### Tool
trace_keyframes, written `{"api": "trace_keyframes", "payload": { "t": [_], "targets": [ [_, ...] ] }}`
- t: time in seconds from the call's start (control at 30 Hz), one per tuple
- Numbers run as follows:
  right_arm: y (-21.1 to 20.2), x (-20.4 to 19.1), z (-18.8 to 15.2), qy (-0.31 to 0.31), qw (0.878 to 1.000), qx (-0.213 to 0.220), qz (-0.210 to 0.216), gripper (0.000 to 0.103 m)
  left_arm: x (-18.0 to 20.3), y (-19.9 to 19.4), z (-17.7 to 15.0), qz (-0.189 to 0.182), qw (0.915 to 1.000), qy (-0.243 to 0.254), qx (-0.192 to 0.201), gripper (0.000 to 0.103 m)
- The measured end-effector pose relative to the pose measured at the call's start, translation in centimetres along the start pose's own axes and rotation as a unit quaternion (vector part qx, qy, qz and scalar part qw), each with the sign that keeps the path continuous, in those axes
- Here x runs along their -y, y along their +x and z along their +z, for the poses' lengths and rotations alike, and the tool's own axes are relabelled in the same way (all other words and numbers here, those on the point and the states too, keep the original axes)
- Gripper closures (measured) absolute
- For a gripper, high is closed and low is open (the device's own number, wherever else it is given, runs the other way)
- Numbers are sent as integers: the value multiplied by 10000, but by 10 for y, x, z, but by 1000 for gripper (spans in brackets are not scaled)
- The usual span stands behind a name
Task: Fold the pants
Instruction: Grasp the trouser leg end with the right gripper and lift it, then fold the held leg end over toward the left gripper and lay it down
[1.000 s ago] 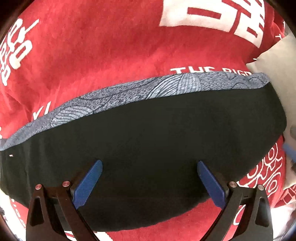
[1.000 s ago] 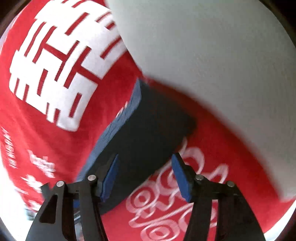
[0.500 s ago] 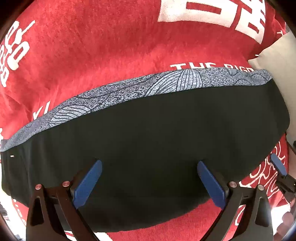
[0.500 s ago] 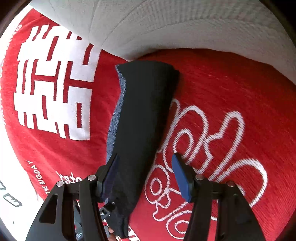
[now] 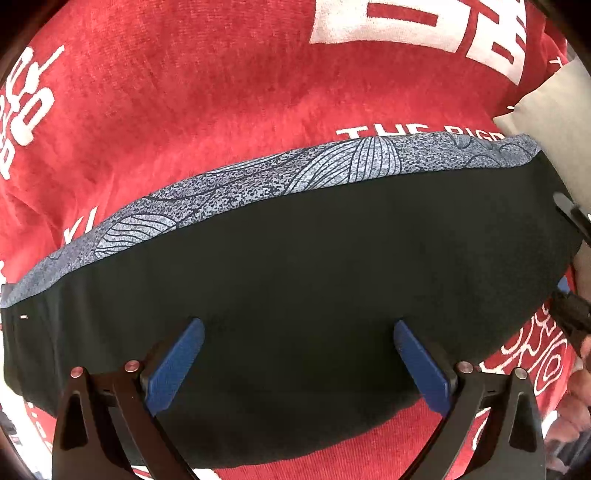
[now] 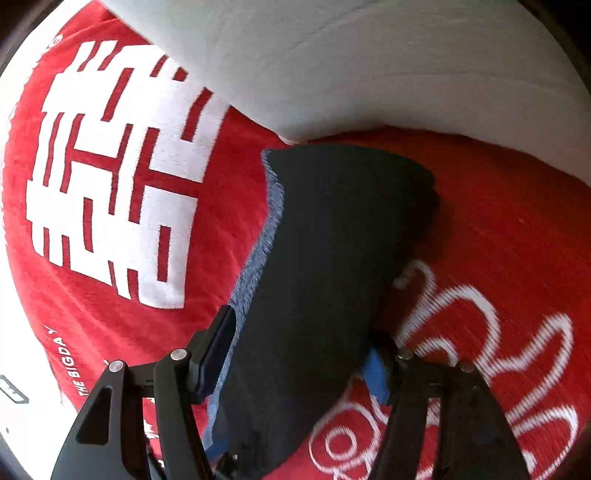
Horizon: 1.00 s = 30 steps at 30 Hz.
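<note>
Here the black pants (image 5: 314, 288), with a grey patterned band along the far edge, lie folded on the red blanket (image 5: 184, 103). The left gripper (image 5: 299, 354) is wide apart above them, holding nothing. The right gripper (image 6: 299, 354) has its fingers on both sides of the pants' end, near the white pillow (image 6: 388, 62).

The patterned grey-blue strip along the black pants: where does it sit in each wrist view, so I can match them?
Left wrist: the patterned strip arcs across the middle, along the far edge of the black pants.
Right wrist: the strip runs down the pants' left edge, centre to bottom.
Shared landmark: the white block character on the red blanket, top right in left wrist, left in right wrist.
</note>
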State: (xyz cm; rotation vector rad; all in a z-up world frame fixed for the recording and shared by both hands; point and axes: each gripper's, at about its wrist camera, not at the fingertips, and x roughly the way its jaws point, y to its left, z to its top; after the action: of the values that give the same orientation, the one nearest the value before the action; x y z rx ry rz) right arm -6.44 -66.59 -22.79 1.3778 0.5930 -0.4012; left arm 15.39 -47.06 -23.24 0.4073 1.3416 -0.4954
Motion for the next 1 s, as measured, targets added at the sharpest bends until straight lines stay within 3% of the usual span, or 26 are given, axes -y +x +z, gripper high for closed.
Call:
{"api": "trace_keyframes", "payload": {
  "t": [0.13,0.2,0.3,0.43,0.5,0.53,0.7,0.83,0.93,1.0],
  "targets": [
    [11,-6,6,-76,9999,-107,1,40,3,-11,1,-78,9999,20,140,4],
    [17,-5,12,23,9989,-372,-276,88,4,-22,3,-197,9994,11,274,13],
    [15,-2,15,116,9983,-535,-192,89,6,-29,7,-333,9987,-96,380,18],
    [6,-29,13,-510,9971,-501,-252,89,15,-15,8,-668,9964,-361,374,18],
    [0,-49,10,-978,9936,-465,-316,89,30,1,0,-487,9978,-183,404,18],
    [-1,-60,7,-1224,9906,-506,-351,89,35,1,-6,-366,9970,-107,676,18],
    [-4,-121,-22,-2767,9579,-542,-540,90,32,-2,-17,-474,9940,-62,988,18],
    [2,-162,-57,-3748,9226,-629,-660,90,22,-8,-23,-704,9929,48,961,18],
    [7,-190,-87,-4300,8973,-654,-753,90,-7,-25,-30,-1017,9911,-134,853,18],
    [12,-207,-110,-4704,8755,-662,-883,90,-38,-41,-39,-1009,9902,-316,910,18]
  ]
}}
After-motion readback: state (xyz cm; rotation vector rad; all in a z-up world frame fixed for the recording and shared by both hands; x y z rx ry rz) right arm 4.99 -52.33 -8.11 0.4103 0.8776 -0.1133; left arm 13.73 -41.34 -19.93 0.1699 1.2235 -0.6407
